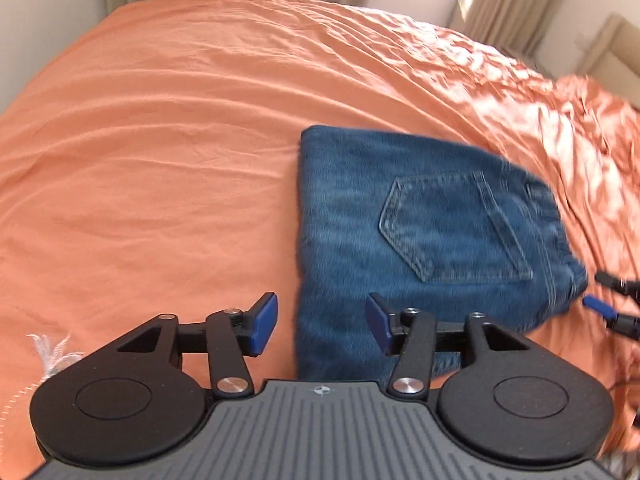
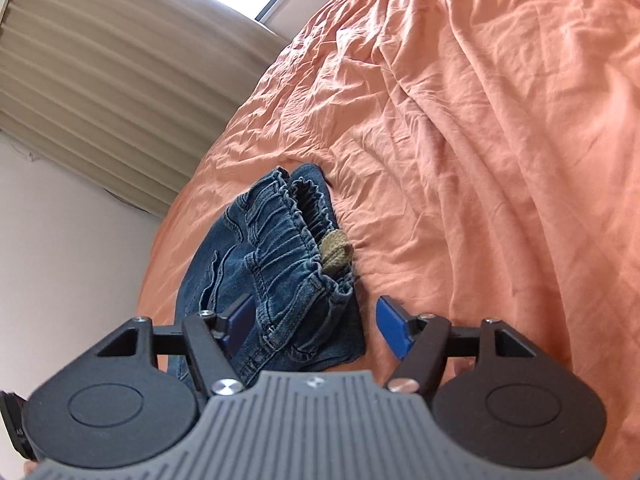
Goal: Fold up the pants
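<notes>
The pants [image 1: 420,232] lie as a compact folded bundle on the orange bed [image 1: 160,140], back pocket [image 1: 452,228] uppermost; the folding appears essentially complete, leaving at most a squaring of edges or withdrawal. Left claw [image 1: 322,330] stands wide open, empty, the bundle's near edge just ahead between its fingers. Right claw [image 2: 316,330] is likewise wide open, gripping nothing, with the elastic waistband [image 2: 296,232] directly ahead; contact cannot be confirmed.
</notes>
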